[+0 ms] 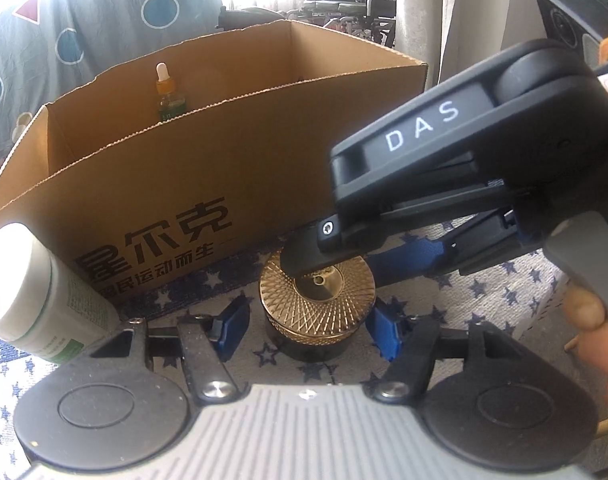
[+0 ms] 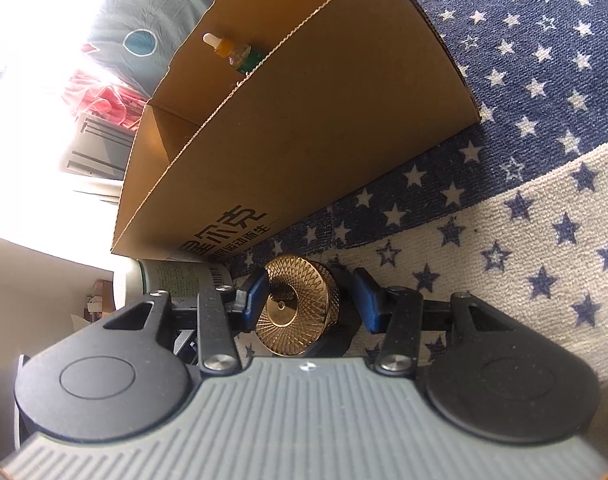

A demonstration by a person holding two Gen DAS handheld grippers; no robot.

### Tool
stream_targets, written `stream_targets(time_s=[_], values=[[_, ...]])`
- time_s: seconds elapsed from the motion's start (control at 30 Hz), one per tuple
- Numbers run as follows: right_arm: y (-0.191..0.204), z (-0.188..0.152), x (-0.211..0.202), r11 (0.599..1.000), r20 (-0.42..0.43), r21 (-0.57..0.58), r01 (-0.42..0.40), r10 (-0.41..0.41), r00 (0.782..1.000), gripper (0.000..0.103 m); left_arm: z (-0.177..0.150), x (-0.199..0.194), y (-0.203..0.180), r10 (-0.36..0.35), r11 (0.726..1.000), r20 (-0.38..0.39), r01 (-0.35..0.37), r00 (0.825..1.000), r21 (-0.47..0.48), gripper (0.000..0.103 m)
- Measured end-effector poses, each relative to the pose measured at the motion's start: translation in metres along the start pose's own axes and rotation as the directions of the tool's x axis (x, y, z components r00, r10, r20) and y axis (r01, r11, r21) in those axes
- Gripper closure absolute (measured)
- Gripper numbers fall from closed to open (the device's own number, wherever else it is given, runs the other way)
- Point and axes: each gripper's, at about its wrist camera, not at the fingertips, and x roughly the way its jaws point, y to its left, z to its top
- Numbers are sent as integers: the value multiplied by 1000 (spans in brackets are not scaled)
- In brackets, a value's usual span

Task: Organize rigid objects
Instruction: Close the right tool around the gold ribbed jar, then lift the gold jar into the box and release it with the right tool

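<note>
The left claw [image 1: 307,330] is spread, and its two blue pads [image 1: 232,326] stand on both sides of a round jar with a gold patterned lid [image 1: 317,300], not touching it. The jar stands upright on the star-patterned cloth [image 1: 483,300].

The right claw [image 2: 309,304] is also spread around the same jar [image 2: 296,312]. Its left pad [image 2: 254,298] is at the edge of the gold lid, maybe touching; the right pad [image 2: 367,302] is apart from it. In the left view the right claw comes down from the upper right, with one finger over the lid.

To the left of the left claw a white bottle with a green label [image 1: 36,300] leans near the box.

Behind the jar stands an open cardboard box [image 1: 208,184]. Inside, at the far wall, a small dropper bottle [image 1: 166,94] stands upright.
</note>
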Motion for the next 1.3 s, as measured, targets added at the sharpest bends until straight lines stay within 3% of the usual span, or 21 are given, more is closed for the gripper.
stream_targets(time_s=[0.1,0.3,0.93,1.13,1.3], values=[[1,-1,8,1000,-3,1,-5,5,1000,57,2,5,1,-3,1000,-13,2,1000,-15,37],[-18,-1,-19,1000,-10,-3,-21,21,1000,55,8,13,3,-30,998,-34,28,999,-48,44],[-20,1,-44,998,-4,-63,-25,25,1000,56,9,7,-2,20,999,-41,-22,999,-40,46],[-14,-4,-60,996,24,-79,-37,39,999,56,8,-13,-6,39,999,-11,-40,999,-26,46],[7,-2,-84,989,69,-139,-51,61,996,56,21,-43,-7,61,998,67,-61,996,-13,46]])
